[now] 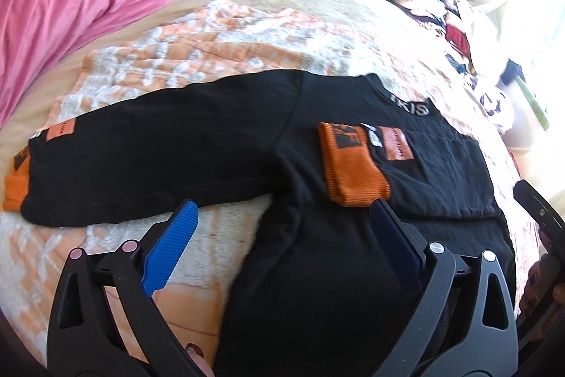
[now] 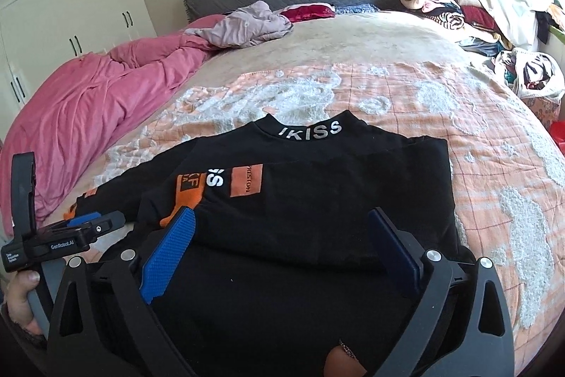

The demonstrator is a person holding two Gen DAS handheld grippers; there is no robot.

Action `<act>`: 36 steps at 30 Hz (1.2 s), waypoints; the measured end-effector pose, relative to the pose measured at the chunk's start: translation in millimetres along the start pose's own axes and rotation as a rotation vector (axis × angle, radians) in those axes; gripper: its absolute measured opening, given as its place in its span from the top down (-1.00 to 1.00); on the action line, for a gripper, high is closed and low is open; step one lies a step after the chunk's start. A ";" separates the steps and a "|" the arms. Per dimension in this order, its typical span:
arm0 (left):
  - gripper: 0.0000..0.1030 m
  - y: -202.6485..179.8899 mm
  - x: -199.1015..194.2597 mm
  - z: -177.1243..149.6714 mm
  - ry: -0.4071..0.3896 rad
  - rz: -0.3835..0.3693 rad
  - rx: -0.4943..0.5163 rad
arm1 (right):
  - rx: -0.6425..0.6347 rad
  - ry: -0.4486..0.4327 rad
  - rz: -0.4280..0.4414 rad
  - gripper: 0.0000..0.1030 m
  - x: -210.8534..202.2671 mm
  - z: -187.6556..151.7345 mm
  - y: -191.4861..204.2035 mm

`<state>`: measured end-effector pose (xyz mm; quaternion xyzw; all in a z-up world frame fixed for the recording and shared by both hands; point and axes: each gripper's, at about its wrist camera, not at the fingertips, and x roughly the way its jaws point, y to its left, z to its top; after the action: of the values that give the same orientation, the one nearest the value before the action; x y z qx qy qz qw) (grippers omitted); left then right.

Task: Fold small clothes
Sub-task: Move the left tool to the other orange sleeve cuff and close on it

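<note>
- Bed [image 2: 406,52] carries the black top [image 2: 317,218], flat on the blanket [image 2: 476,129].
- One sleeve [image 1: 353,161] lies folded across the chest; the other sleeve [image 1: 141,147] I see stretched out sideways.
- Left gripper [image 1: 282,235] and right gripper [image 2: 282,246] are spread, holding nothing.
- Risk: my next pinch drags the folded sleeve loose.

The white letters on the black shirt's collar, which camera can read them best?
The right wrist view: the white collar lettering faces the camera whole and reads IKISS. In the left wrist view the lettering is turned sideways, smaller, and partly cut off.
</note>
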<state>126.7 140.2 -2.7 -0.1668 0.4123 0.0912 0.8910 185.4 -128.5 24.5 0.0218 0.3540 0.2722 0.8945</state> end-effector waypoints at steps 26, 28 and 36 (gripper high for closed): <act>-0.82 127.1 -42.9 -19.5 -0.079 0.148 -0.245 | -0.239 0.096 0.098 -0.89 29.7 -17.5 144.9; -0.82 137.9 -44.4 -20.8 -0.075 0.149 -0.273 | -0.252 0.103 0.099 -0.89 31.9 -17.8 153.0; -0.81 169.1 -41.7 -26.0 -0.062 0.161 -0.366 | -0.290 0.120 0.094 -0.89 41.2 -15.1 177.4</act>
<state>30.8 286.4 -24.1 -0.2896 0.3734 0.2409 0.8477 116.8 40.8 28.7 -0.1071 0.3622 0.3628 0.8519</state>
